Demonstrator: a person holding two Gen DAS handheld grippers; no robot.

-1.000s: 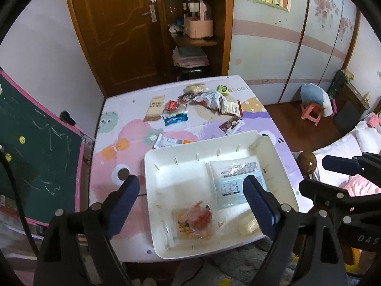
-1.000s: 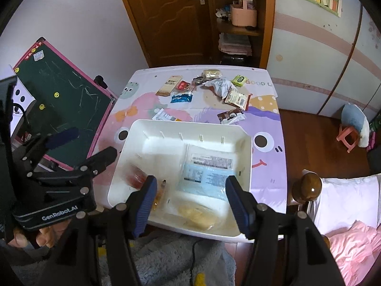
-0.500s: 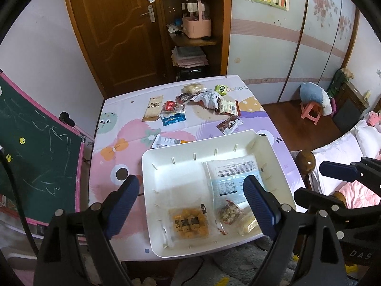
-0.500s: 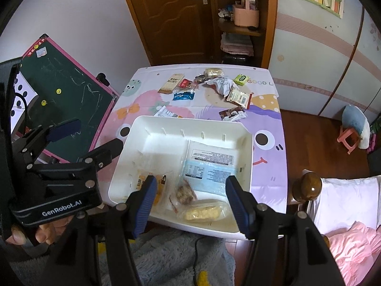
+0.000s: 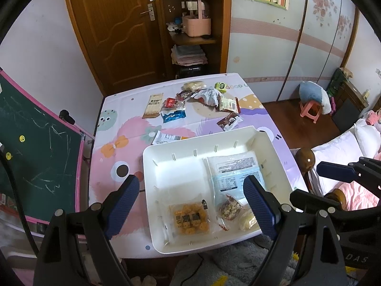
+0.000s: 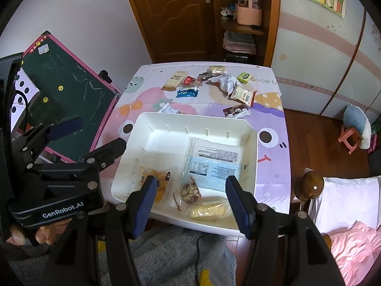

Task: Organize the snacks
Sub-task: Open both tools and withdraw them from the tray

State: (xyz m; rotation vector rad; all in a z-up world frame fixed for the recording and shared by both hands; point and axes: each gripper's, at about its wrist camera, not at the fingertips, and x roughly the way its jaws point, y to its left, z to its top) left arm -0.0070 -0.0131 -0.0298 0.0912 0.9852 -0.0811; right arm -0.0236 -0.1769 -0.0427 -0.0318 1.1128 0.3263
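Note:
A white tray sits at the near edge of the cartoon-print table. In it lie a blue-and-white packet, an orange snack packet, a brown nut-bar packet and a yellow packet. My left gripper hangs open above the tray's near half with nothing between its fingers. My right gripper is also open and empty over the tray, above the brown packet and the yellow one. Several loose snacks are scattered at the table's far end.
A green chalkboard leans at the table's left. A bed with pink bedding and a wooden bedpost knob stand to the right. A grey fluffy rug lies below the near edge. A wooden door and shelves are behind.
A blurred reddish packet over the tray's near part has come to rest; the orange and brown packets now lie flat in the tray. Both grippers have kept their place.

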